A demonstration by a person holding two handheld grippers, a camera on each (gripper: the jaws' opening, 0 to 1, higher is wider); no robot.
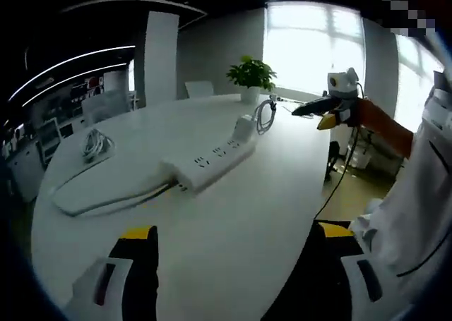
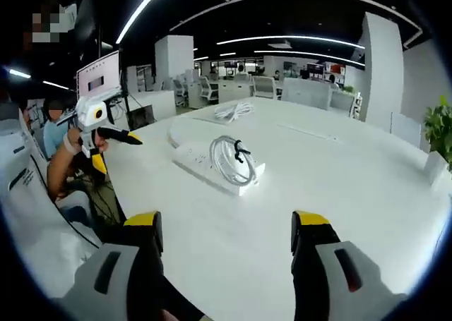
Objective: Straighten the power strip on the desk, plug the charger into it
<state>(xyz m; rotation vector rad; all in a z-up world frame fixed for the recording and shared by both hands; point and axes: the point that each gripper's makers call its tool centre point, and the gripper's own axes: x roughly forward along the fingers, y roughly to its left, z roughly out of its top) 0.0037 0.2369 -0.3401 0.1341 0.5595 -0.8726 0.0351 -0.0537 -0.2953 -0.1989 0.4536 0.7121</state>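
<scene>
A long white power strip point(image 1: 212, 162) lies slantwise on the white table point(image 1: 282, 194), ahead of my left gripper point(image 1: 233, 247). A white charger block point(image 1: 244, 128) sits at its far end, with a coiled cable point(image 1: 265, 115) beside it. The left gripper is open and holds nothing. In the right gripper view the power strip point(image 2: 205, 164) lies ahead with the coiled cable point(image 2: 232, 159) resting on its near end. My right gripper point(image 2: 229, 233) is open and empty, well short of the strip. Each gripper shows in the other's view, the right gripper point(image 1: 318, 109) held above the table's far edge and the left gripper point(image 2: 116, 134) off the table's left edge.
A flat white pad point(image 1: 106, 183) lies beside the strip, with a second cable bundle point(image 1: 95, 144) behind it. A potted plant point(image 1: 251, 77) stands at the table's far side. A person's sleeve point(image 1: 417, 194) is at the right. Chairs and a monitor point(image 2: 99, 74) stand beyond the table.
</scene>
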